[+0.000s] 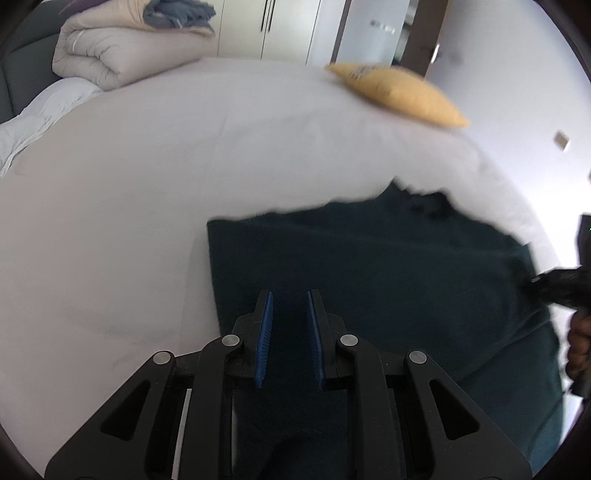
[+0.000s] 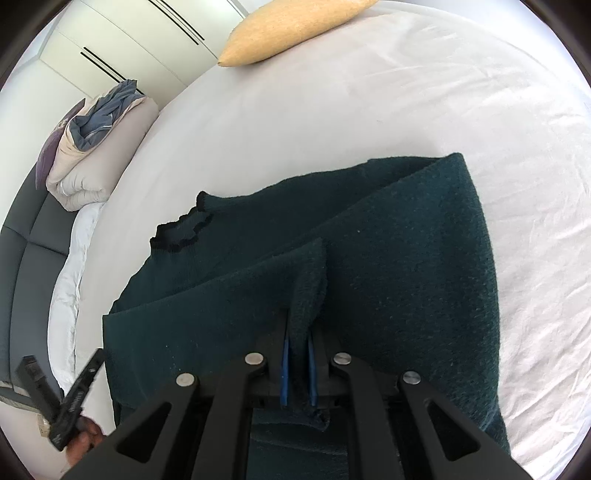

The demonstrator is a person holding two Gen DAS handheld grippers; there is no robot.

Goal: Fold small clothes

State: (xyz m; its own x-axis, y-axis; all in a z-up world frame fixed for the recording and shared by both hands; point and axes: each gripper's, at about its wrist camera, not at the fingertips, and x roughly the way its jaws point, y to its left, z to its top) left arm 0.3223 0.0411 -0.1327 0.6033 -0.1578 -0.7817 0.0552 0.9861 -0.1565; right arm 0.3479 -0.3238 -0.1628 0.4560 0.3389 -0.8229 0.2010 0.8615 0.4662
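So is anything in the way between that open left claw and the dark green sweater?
Nothing visible. The left gripper hangs open directly over the sweater on the bed, with only air between. The right gripper already pinches a fold of it.

A wide bed (image 2: pixel 369 92) with a pale, slightly creased sheet fills the room. A yellow pillow (image 2: pixel 291 26) lies at its far edge, a rolled beige duvet (image 1: pixel 122 55) (grey-blue cloth on top) near a dark padded headboard (image 2: pixel 26 258). White wardrobe doors (image 1: pixel 280 26) stand behind, in daylight.
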